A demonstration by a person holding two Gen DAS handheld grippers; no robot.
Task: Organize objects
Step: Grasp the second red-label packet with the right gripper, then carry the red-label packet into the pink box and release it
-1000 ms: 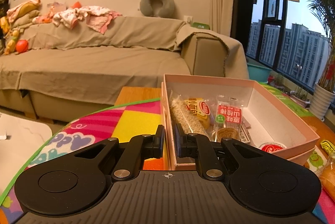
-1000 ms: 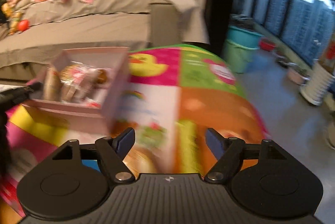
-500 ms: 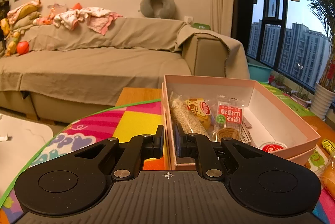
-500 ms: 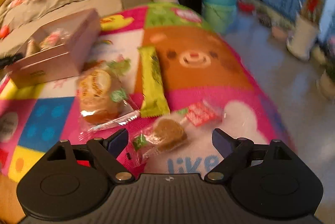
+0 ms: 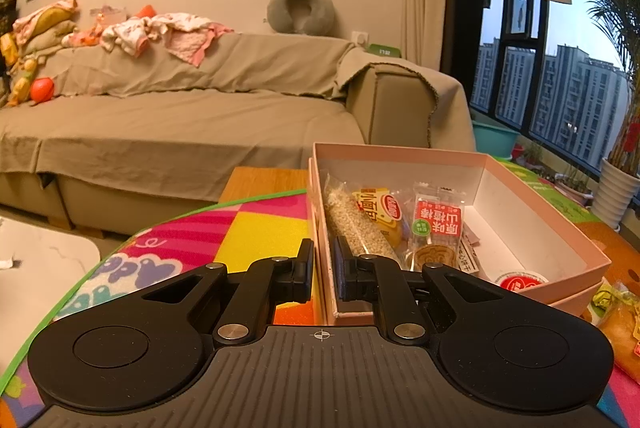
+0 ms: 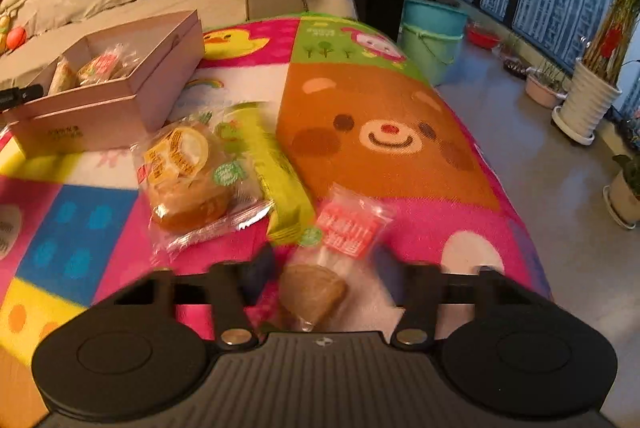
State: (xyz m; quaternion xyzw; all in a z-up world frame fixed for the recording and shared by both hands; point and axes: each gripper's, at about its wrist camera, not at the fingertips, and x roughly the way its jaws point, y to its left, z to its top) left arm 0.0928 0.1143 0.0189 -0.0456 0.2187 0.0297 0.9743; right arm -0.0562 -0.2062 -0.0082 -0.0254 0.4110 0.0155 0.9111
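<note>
A pink box (image 5: pixel 540 228) stands on the colourful mat and holds a grain bar (image 5: pixel 356 224), a yellow packet (image 5: pixel 376 208) and a red-labelled packet (image 5: pixel 438 224). My left gripper (image 5: pixel 322 268) is shut on the box's near left wall. In the right wrist view the box (image 6: pixel 120 100) is at the far left. Before it lie a round cake packet (image 6: pixel 184 180), a yellow-green bar (image 6: pixel 276 172) and a red-labelled snack packet (image 6: pixel 336 248). My right gripper (image 6: pixel 322 268) points down over that last packet. Its blurred jaws are closing with the packet between them, not visibly pressing on it.
The mat (image 6: pixel 380 132) covers a table whose right edge drops to the floor. Green buckets (image 6: pixel 432 36) and plant pots (image 6: pixel 588 104) stand by the window. A draped sofa (image 5: pixel 180 132) runs behind the table. A bear picture on the mat lies bare, right of the snacks.
The right gripper has come down and forward over the loose snacks, and its jaws have narrowed around the red-labelled packet. The left gripper and the box have not moved.
</note>
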